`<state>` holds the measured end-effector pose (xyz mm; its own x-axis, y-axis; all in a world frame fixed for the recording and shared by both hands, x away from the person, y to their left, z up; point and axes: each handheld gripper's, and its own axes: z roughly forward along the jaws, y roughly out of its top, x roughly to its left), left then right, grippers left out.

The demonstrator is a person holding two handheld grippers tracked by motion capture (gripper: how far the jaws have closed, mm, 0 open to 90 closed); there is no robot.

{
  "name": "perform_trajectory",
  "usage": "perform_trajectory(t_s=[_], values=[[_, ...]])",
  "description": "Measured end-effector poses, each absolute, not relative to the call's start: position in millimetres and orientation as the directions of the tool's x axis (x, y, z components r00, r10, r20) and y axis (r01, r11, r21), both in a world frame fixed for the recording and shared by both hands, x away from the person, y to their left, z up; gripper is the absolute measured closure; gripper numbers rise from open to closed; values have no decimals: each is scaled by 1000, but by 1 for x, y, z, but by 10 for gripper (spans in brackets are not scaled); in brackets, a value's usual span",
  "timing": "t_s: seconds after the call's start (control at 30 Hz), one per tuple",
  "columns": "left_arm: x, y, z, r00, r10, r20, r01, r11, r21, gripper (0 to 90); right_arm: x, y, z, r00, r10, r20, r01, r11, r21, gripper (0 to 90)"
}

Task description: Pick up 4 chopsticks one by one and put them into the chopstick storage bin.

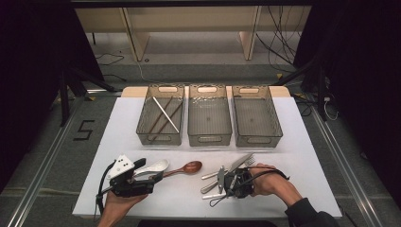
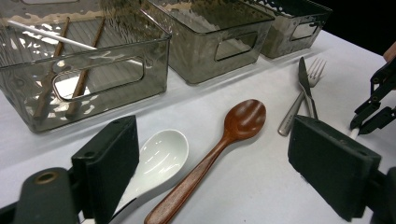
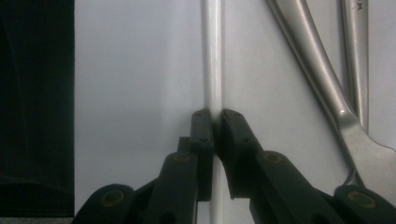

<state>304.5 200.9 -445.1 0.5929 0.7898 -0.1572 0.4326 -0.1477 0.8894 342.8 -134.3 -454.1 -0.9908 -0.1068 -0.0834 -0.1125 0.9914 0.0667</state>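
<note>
The right claw is clamped tight on a white chopstick.

The high view looks forward and down from above the person's side onto the whole table. The left gripper view sits low, near the wooden spoon, facing the three bins. The right gripper view looks straight down, very close to cutlery beside that spoon.

Glossy white ceramic spoon; smooth brown wooden spoon; brushed metal fork; translucent smoky plastic bins; matt white tabletop.
</note>
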Motion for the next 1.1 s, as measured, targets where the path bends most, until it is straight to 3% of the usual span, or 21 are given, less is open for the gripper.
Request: perform_trajectory(t_s=[0.73,1.1], values=[[305,201,-445,592,791,-156,434,-150,889,159,344,-139,-435,-993,-88,-77,-98,986,134,853],[305,202,-445,592,791,-152,430,-151,890,159,363,-137,-401,-992,49,-113,13,953,303,853]])
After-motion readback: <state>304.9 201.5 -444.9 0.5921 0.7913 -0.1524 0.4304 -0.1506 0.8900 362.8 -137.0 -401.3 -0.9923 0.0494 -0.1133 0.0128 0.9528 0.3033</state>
